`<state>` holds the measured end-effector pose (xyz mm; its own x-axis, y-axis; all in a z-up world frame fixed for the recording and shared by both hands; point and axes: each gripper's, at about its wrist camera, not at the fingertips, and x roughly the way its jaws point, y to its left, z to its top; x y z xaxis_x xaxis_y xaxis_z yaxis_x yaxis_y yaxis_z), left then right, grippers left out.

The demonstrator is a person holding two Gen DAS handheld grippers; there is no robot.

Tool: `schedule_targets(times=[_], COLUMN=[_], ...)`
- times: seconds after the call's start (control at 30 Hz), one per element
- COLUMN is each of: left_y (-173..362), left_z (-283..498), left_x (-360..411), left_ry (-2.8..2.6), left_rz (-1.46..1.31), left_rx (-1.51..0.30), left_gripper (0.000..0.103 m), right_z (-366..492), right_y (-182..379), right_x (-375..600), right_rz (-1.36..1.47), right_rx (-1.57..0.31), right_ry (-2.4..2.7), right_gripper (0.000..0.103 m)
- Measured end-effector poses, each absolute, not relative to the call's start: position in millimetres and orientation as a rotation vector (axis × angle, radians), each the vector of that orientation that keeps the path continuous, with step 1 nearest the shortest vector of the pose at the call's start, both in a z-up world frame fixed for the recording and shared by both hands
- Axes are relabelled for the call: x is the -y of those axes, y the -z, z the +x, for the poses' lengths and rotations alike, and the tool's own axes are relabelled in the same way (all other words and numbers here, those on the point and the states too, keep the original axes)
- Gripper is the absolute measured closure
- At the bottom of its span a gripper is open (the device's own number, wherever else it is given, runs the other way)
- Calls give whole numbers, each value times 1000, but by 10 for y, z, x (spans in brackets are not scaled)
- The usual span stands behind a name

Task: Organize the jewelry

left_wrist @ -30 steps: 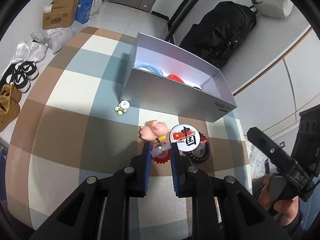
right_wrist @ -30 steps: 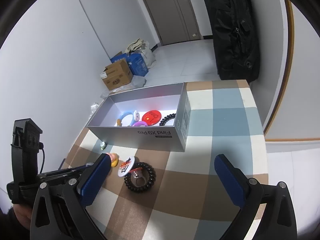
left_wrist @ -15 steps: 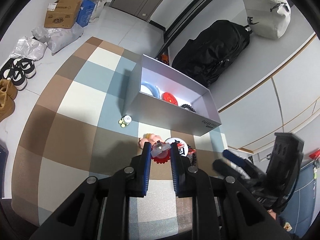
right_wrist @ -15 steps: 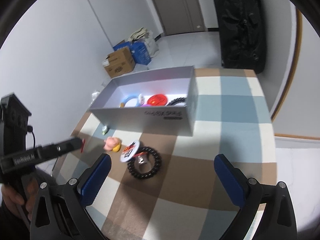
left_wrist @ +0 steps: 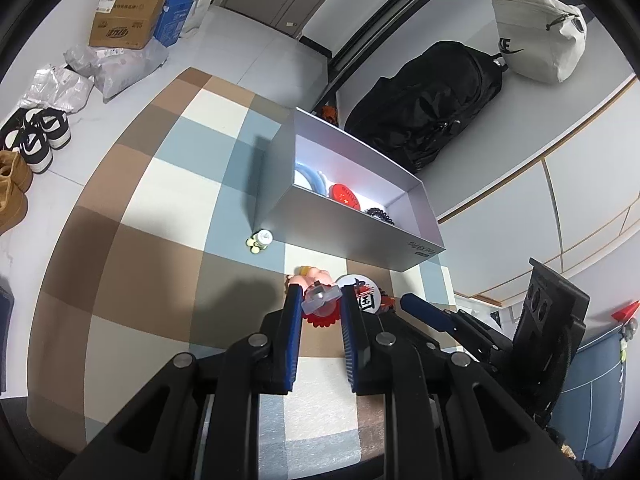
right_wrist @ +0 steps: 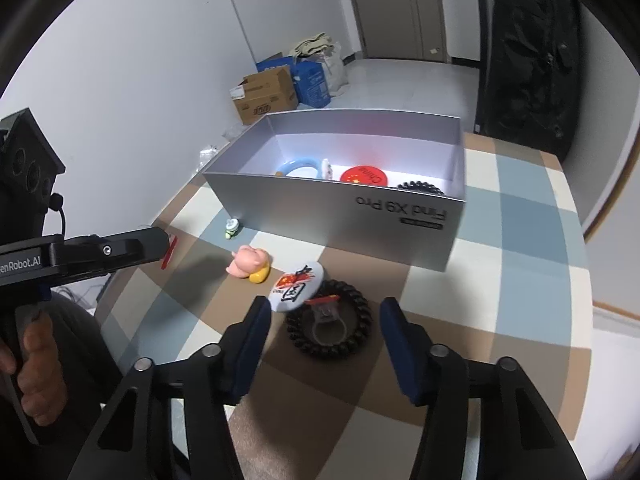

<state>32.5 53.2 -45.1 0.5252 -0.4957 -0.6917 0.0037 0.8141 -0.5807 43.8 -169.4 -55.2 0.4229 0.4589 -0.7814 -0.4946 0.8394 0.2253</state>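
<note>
a: what's the left claw got?
b: it's clamped on a small clear piece with a red serrated disc, call it the red charm, held off the table. from the right camera only the red edge shows at its tip.
a: and the right claw?
b: its jaws are closing, not pressing on anything. the black bracelet lies on the table between them, with a clear ring inside its loop.
a: the rest?
b: a white badge overlaps the bracelet's edge. just beyond it sit a pink pig and a yellow bit touching it. a tiny green figure stands near the box's corner.
a: the box?
b: the grey box sits open at the far side of the table. inside are a blue ring, a red badge and a black coil.
</note>
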Motion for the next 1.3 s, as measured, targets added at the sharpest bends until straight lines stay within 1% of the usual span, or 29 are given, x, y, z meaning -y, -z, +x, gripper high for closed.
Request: schedule_targets(times=[0.07, 0.13, 0.17, 0.3, 0.83, 1.1, 1.3], left_y=[459, 467, 470, 476, 383, 232, 21], left_z=[324, 326, 327, 347, 341, 381, 526], left_x=[-541, -552, -558, -565, -524, -455, -387], left_ry=[315, 313, 312, 308, 291, 283, 297], left_rz=[-564, -566, -567, -573, -544, -522, -502], left_rx=[-984, -986, -987, -990, -954, -899, -858], left_gripper=[89, 89, 89, 89, 89, 89, 89], right_z=[437, 419, 410, 373, 418, 472, 626], right_y=[583, 594, 595, 615, 427, 220, -62], right_x=[1643, 1599, 1578, 1529, 1726, 1809, 1870], right_rz=[-71, -112, -127, -188, -48, 63, 120], right_rx=[-969, -955, -948, -938, -910, -873, -830], right_ry=[-598, -594, -594, -585, -608, -653, -674], right_gripper=[56, 65, 67, 87, 88, 88, 88])
